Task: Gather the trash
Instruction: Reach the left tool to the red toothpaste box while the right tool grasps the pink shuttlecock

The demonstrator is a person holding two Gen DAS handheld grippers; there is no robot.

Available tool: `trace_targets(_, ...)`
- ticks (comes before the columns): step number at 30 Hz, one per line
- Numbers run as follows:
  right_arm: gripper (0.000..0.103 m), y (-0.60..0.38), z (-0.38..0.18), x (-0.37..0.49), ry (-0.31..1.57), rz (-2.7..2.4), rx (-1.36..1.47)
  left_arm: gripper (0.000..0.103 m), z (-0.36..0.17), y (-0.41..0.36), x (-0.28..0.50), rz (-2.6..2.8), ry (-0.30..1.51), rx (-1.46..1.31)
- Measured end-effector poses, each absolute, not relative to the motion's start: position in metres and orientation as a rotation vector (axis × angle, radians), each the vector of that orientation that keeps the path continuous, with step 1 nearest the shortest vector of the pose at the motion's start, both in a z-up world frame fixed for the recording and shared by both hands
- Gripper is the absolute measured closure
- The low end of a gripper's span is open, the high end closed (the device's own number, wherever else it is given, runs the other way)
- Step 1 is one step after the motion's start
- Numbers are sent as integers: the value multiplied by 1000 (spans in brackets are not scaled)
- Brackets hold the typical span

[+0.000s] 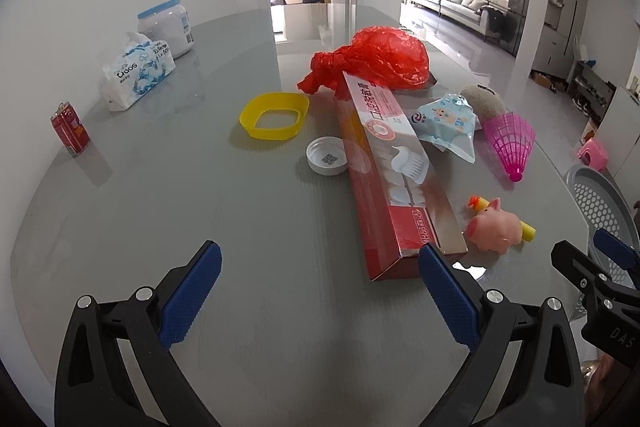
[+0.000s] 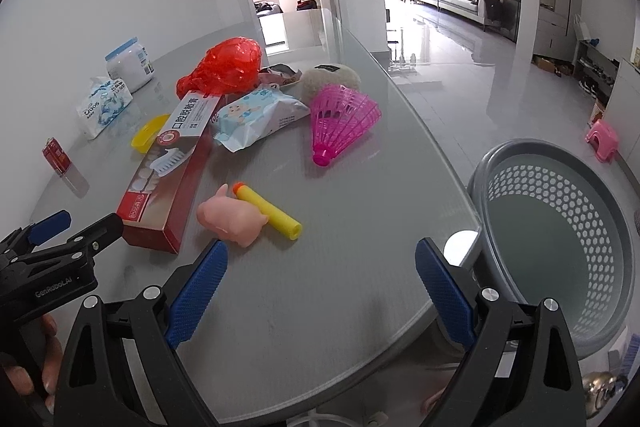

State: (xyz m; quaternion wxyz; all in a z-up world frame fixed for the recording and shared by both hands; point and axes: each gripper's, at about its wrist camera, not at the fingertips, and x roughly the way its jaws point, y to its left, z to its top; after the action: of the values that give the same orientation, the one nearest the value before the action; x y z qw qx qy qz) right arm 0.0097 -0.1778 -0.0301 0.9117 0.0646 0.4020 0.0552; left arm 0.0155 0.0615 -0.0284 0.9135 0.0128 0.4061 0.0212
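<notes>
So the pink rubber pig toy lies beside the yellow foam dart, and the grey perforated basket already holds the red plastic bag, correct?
Not quite. The right wrist view shows the grey perforated basket with nothing in it; the red plastic bag is on the grey table. The pink rubber pig toy does lie beside the yellow foam dart.

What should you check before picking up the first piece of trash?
1. Left gripper open: ok, blue pads apart, nothing between them.
2. Right gripper open: ok, holding nothing.
3. Grey perforated plastic basket has room: ok, inside looks bare.
4. Basket close: ok, beside the table edge on the right.
5. Long red toothpaste box free: not ok, far end tucked under the crumpled red plastic bag.
6. Pink rubber pig toy free: cannot tell, yellow foam dart touches it.
</notes>
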Motion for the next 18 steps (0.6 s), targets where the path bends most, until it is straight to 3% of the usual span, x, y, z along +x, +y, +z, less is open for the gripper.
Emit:
trace_targets(11,12,-198,-29,40,825,75,184,6,-14,42,46,-4,807,-4)
trace_targets(18,12,-206,-31,60,842,48,208,6,-28,29,83,-30,878,-45)
